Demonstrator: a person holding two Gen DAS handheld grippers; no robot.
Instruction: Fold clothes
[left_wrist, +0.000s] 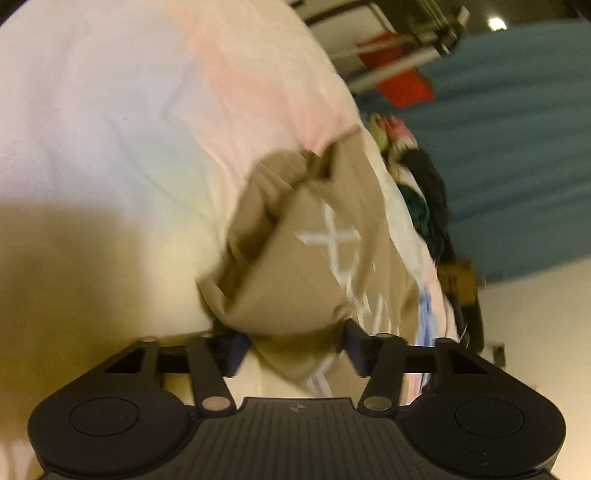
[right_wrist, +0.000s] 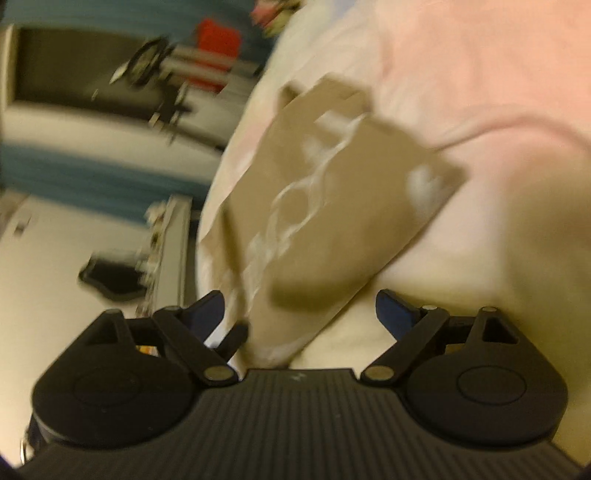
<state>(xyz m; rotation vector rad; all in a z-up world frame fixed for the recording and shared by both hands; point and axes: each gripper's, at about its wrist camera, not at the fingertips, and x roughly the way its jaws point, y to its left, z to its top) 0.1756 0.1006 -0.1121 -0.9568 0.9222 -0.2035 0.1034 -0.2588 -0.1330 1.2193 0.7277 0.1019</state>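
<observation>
1. The tan shirt (left_wrist: 314, 266) with white print lies on the pale bedsheet (left_wrist: 110, 129), partly doubled over on itself. In my left view one side shows bunched pleats; in my right view it (right_wrist: 321, 192) looks flatter, with one squared corner out to the right.

2. My left tongs (left_wrist: 291, 345) stand apart, with the near edge of the shirt lying between the two fingers. Neither finger looks pressed into the cloth, though blur keeps me from being sure about contact.

3. My right tongs (right_wrist: 299, 314) are spread wide, the shirt's near end sitting between them and clear of the right finger. Whether the left finger touches the cloth I cannot tell.

4. Handling, as I judge it: light, thin knit, wholly limp. It will sag from any single hold and wrinkle if dragged over the sheet. It is not fragile and not slippery, but the layers may slide over each other.

5. Where to hold: at an edge or corner, pinching all layers together, one tongs at each end of the same edge so the cloth hangs straight. The bunched side would want smoothing.

6. A heap of other clothes (left_wrist: 417, 184) sits at the far edge of the bed.

7. The shirt's half-doubled state fits either a fold under way or a loose piece just laid down.
</observation>
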